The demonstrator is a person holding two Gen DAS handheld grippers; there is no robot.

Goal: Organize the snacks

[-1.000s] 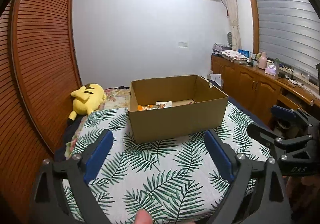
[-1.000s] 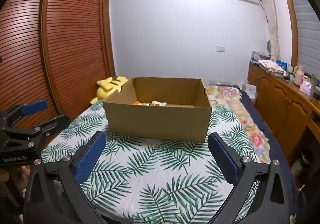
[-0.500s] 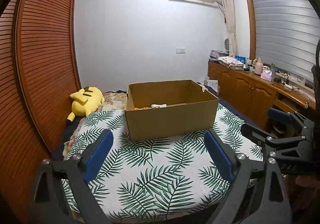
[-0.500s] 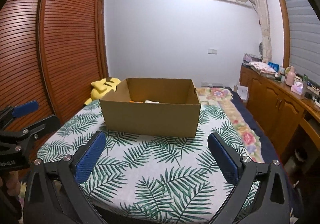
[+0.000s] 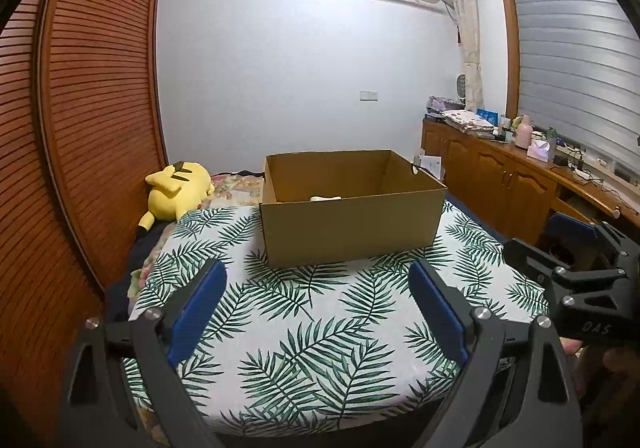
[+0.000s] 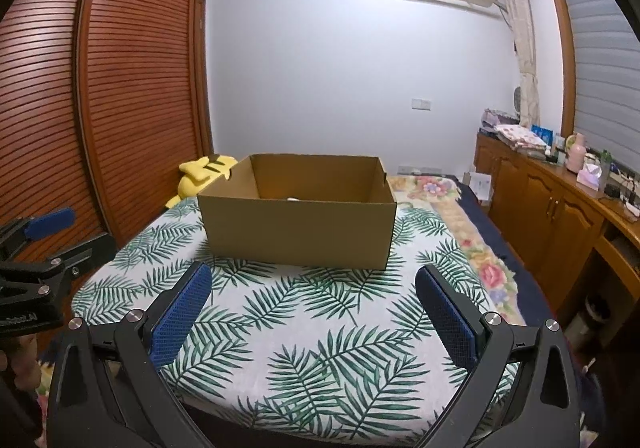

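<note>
A bedroom, the bed (image 5: pixel 304 332) under a palm-leaf sheet. The box (image 5: pixel 352 224) sits mid-bed with a pale snack (image 5: pixel 325 198) just showing inside. No snacks lie loose — sorting looks near done. Left gripper (image 5: pixel 316 302) and right gripper (image 6: pixel 314 304) hover before it, jaws wide and empty.

Left gripper (image 5: pixel 318 306): jaws spread wide, nothing between the blue pads (image 5: pixel 198 310); both fingers level, pointing forward, roughly symmetric about the view centre.

Right gripper (image 6: pixel 316 312): jaws likewise spread wide, gap between the blue pads (image 6: pixel 180 318) unoccupied; fingers level, pointing forward.

From the left wrist view, the right gripper sits off to the right of the left fingers, side by side with them. From the right wrist view, the left gripper sits off to the left of the right fingers. Grippers apart, not touching.
</note>
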